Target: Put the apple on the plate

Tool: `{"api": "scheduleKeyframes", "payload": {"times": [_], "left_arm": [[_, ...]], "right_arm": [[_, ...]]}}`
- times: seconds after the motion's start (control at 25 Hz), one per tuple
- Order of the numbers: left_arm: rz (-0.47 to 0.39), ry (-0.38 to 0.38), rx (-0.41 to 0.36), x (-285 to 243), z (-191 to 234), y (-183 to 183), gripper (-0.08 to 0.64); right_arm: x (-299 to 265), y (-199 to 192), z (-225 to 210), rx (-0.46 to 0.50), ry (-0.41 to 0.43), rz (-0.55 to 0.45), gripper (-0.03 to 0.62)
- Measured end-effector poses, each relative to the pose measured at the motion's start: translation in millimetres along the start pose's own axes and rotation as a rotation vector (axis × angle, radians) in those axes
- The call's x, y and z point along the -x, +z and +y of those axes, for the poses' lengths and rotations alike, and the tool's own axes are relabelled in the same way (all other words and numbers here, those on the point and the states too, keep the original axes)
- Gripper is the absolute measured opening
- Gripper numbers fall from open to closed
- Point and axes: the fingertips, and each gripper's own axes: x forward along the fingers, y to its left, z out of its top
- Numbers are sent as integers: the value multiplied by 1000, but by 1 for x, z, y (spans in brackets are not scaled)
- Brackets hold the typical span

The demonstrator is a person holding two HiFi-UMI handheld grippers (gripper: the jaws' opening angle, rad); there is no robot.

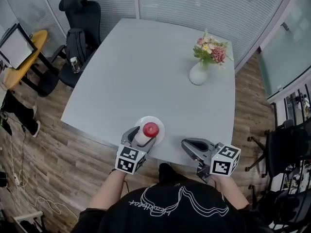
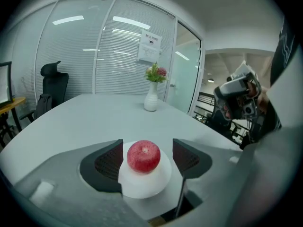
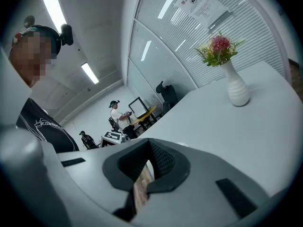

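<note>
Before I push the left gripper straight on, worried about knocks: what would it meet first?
Probably the red round apple on the small white plate: it sits between the left gripper's open jaws, dead ahead, apparently untouched.

The pale table (image 1: 146,72) held a white plate (image 1: 160,123) near its front edge, maybe right at it, and a flower vase (image 1: 198,74) farther back.

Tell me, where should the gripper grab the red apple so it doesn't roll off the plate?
Around its fat middle, one jaw on each side. The apple is round and sits dimple-up on the plate, so its sides are the widest, steadiest spot. Come in level, just over the plate's rim, from where the open left gripper straddles it.
</note>
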Motion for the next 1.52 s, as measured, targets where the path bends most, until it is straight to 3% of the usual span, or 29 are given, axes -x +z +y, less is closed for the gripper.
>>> {"api": "scheduleKeyframes", "payload": {"times": [0.24, 0.48, 0.64, 0.8, 1.08, 1.52], "left_arm": [[-140, -42, 105, 51, -21, 41, 324], [-256, -142, 165, 107, -51, 81, 310], [-300, -224, 193, 140, -72, 93, 254], [-310, -288, 211, 158, -91, 93, 223], [-293, -348, 219, 174, -112, 88, 42], [-291, -348, 150, 178, -131, 88, 14]], "right_arm": [[6, 0, 22, 28, 33, -33, 9], [10, 4, 52, 79, 88, -79, 9], [10, 2, 69, 102, 111, -98, 9], [13, -3, 87, 116, 141, -108, 9], [16, -7, 109, 171, 160, -105, 9], [20, -14, 125, 200, 217, -99, 8]]}}
